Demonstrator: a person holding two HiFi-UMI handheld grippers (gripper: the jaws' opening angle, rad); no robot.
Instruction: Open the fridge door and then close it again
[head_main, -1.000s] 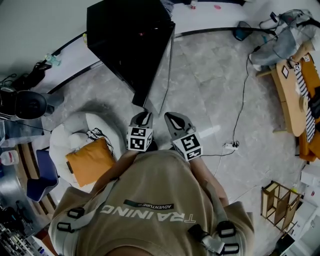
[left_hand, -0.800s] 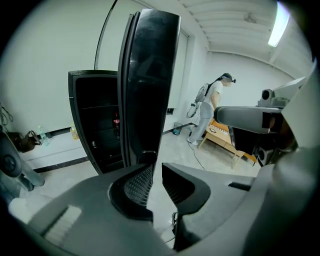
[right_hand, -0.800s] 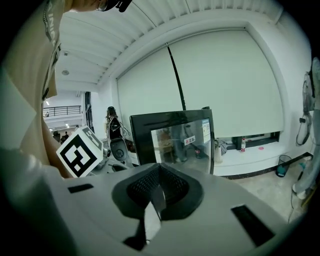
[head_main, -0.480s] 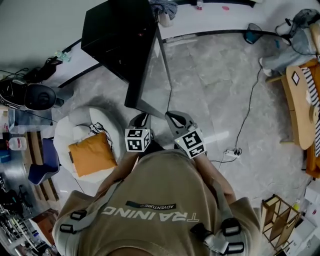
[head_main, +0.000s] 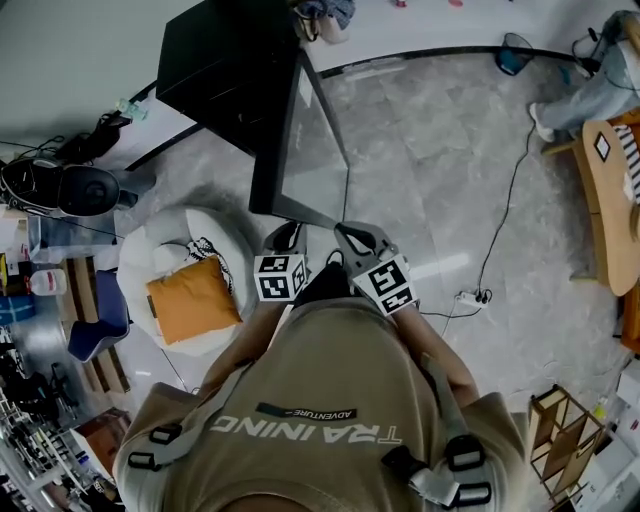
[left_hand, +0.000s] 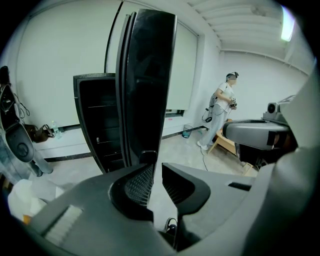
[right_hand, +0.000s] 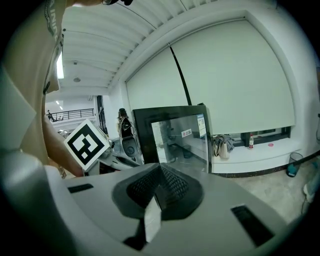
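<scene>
Well to the left in the head view, a white beanbag (head_main: 165, 250) lies on the grey floor with an orange cushion (head_main: 192, 308) on it. Next comes the black fridge (head_main: 225, 70), which stands against the wall. Its glass door (head_main: 312, 150) is open and swung out toward the person.

The left gripper (head_main: 284, 238) sits just at the door's free edge. In the left gripper view that edge (left_hand: 145, 75) rises dark and upright just past the tip of the left jaw, with the fridge body (left_hand: 97, 120) behind it. The left gripper's (left_hand: 155, 167) jaws stand a narrow way apart, and only pale floor shows in the gap. Whether a jaw touches the door I cannot tell.

The right gripper (head_main: 352, 240) is just beside the left one. In the right gripper view its (right_hand: 160, 170) jaws meet at the tips with nothing between them, and they face the door's glass (right_hand: 180, 137).

Further right, a power strip (head_main: 467, 296) lies on the floor, and a wooden table (head_main: 605, 200) stands at the edge.
</scene>
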